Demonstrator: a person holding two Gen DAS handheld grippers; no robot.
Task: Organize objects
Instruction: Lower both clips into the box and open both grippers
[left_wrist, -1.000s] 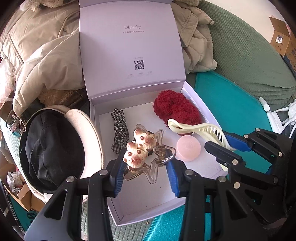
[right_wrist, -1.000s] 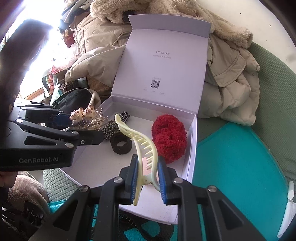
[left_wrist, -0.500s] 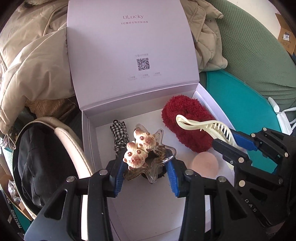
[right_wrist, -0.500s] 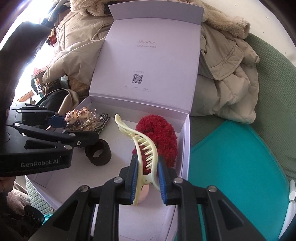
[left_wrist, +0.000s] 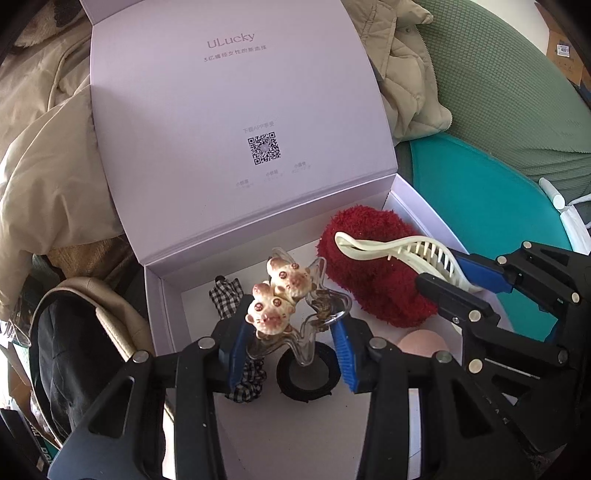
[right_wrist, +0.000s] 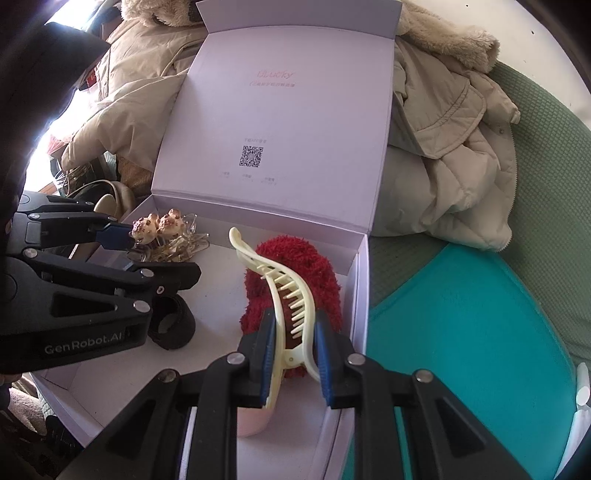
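My left claw (left_wrist: 288, 349) grips the clear star-shaped hair clip (left_wrist: 295, 314) with its two little bear heads, pads pressing its sides, and holds it above the floor of the open lilac box (right_wrist: 354, 295), over the black hair band (left_wrist: 308, 376) and the checked scrunchie (left_wrist: 236, 328). My right claw (right_wrist: 293, 363) is clamped on the hinge end of the cream claw clip (right_wrist: 286, 291) — it hangs over the red fluffy scrunchie (right_wrist: 295, 273) at the box's right side, with a pink round piece (left_wrist: 423, 341) just under it.

Risks, as I judge them: the star clip is smooth and irregular, so a slack squeeze could let it twist out and drop onto the band instead of bare floor. The cream clip's teeth could snag the red pile if I lower it straight down, and it might then lift back out with me. The two claws sit close together, so they could knock each other.

The cream clip's long axis runs away from my right claw toward the raised lid, tip curling up, teeth turned right in the right wrist view. The star clip lies roughly flat — bear faces upward.
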